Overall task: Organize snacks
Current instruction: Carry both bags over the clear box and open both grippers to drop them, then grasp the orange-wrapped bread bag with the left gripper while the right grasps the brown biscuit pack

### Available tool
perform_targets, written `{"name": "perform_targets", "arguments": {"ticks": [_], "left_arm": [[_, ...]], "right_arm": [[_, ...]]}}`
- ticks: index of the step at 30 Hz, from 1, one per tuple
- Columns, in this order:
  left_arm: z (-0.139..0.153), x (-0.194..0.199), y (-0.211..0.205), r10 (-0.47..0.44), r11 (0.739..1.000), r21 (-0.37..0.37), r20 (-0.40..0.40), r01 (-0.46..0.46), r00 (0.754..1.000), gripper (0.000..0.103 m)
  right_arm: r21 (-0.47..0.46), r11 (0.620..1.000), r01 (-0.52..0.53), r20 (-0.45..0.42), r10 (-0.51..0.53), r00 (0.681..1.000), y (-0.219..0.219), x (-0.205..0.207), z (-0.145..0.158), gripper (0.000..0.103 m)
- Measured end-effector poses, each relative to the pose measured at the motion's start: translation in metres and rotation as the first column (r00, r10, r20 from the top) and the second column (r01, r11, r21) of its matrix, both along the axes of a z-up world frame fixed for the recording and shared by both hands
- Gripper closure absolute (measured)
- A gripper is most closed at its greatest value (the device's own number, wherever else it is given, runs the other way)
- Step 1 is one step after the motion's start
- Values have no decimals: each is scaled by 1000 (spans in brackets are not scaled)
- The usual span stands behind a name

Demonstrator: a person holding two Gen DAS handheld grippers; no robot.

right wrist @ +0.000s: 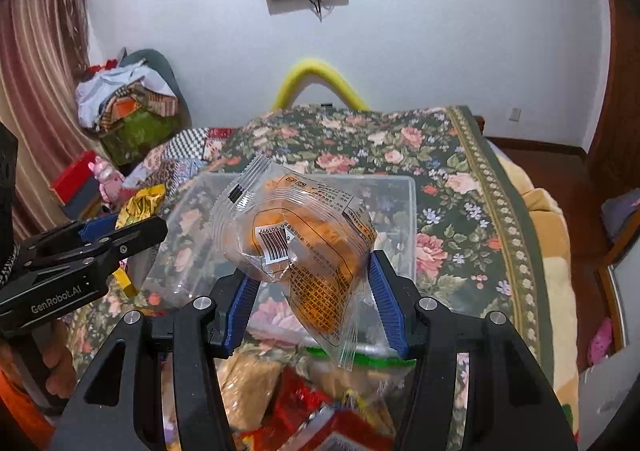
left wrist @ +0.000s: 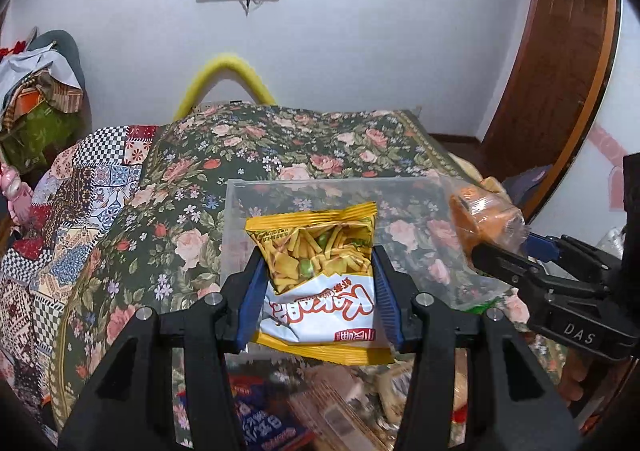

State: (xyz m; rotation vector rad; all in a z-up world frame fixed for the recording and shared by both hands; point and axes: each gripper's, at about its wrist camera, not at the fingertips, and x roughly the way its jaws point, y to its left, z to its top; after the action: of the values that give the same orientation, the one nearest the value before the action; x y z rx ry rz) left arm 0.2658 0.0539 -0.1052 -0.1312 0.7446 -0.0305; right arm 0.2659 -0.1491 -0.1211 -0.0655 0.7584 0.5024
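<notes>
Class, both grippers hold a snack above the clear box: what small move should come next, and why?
Probably lower the left gripper and release its yellow snack bag into the clear box, which sits open just beyond. The right gripper holds the orange pastry packet ready to follow.

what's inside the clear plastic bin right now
Through the clear plastic bin only the floral bedspread shows; no snack is visibly inside. The yellow snack bag and orange snack pack, each held in a tool, hide its near part.

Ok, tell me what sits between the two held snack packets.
Only the clear plastic bin on the floral cloth, between the yellow packet and the orange packet, in the left wrist view.
</notes>
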Motion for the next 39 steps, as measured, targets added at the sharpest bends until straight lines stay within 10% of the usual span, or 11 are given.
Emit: {"name": "perform_targets", "arguments": {"ticks": [22, 39], "left_arm": [[-47, 47, -1, -28, 999, 34, -165, 34, 986, 50], [25, -33, 22, 9, 1000, -2, -24, -9, 1000, 35]], "right_arm": [[-48, 998, -41, -194, 31, 980, 14, 36, -35, 48], [-38, 999, -11, -32, 10, 999, -17, -32, 28, 37]]}}
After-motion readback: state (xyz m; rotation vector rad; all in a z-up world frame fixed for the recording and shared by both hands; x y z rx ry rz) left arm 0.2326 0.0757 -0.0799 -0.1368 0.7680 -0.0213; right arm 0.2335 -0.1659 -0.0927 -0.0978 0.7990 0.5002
